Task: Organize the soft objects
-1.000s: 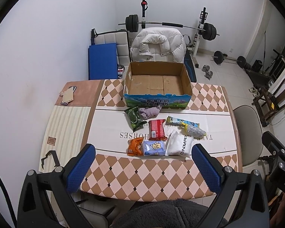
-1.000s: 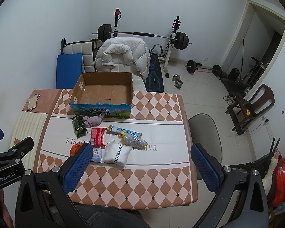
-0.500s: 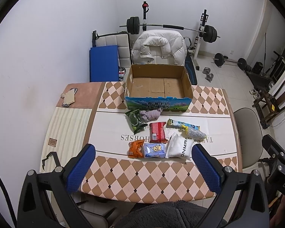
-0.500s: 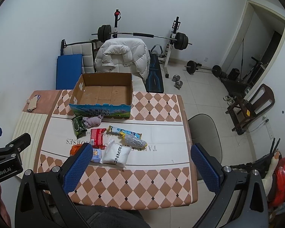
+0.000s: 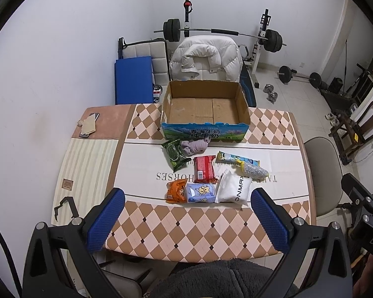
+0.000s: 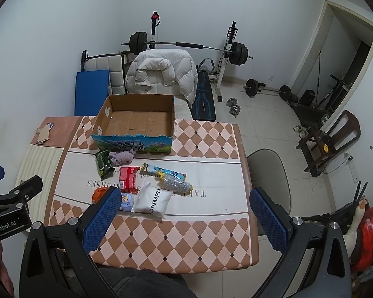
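Note:
An empty open cardboard box stands at the table's far side. In front of it lie soft packs: a green pack, a grey cloth, a red pack, a blue-yellow tube pack, a silvery pouch, an orange pack, a blue tissue pack and a white ONMAX bag. My left gripper is open and empty, high above the table's near edge. My right gripper is open and empty, to its right.
The table has a checked cloth. A phone and card lie at its far left, a black clip at the near left. A chair with a white jacket stands behind the box; a grey chair stands at the right. Gym weights line the wall.
Both grippers have drifted slightly, the left view shifting a little so the table sits lower in frame. Nothing on the table has moved. Both stay open.

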A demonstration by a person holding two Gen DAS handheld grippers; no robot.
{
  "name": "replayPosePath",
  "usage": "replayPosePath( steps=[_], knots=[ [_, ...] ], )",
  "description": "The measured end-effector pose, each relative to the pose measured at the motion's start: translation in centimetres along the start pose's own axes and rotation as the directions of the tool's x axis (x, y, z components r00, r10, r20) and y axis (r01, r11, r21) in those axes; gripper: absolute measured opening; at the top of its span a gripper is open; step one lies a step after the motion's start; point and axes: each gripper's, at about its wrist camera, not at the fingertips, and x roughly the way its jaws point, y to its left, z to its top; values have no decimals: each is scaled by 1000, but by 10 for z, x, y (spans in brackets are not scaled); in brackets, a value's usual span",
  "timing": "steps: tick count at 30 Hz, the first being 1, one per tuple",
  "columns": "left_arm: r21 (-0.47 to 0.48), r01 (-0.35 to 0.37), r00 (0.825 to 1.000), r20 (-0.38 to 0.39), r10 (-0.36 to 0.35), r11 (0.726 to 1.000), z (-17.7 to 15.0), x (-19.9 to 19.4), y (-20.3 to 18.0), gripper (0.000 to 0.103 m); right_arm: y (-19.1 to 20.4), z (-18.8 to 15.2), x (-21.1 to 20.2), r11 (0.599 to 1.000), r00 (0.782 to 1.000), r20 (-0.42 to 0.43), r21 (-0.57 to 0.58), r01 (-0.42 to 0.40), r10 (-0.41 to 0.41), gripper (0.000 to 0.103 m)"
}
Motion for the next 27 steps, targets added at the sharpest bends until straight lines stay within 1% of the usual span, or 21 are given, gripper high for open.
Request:
replayPosePath(
  steps=[13,19,22,23,24,25,27],
  knots=[
    [3,4,1000,-5,-4,1000,-4,1,-1,103,-1,-7,4,1000,1000,-6,-2,-11,10,103],
    [-6,12,999,-47,-12,1000,-9,21,6,103,-1,-8,11,1000,999,-27,6,-27,27,103],
    [-20,-23,997,-80,21,1000,-7,52,16,103,-1,-10,31,999,998,-59,15,-37,38,103],
    [-30,-38,994,-106,35,999,-5,68,21,103,-1,-12,43,999,996,-80,22,-48,50,103],
    [-43,-47,990,-135,41,998,-6,86,27,103,0,-14,58,998,992,-104,29,-63,66,103],
    [-52,-46,987,-157,37,998,-6,100,32,103,2,-17,79,996,986,-147,38,-75,80,103],
    [-72,-52,971,-237,33,996,-7,142,43,103,2,-21,126,994,968,-230,64,-88,100,103]
  ],
)
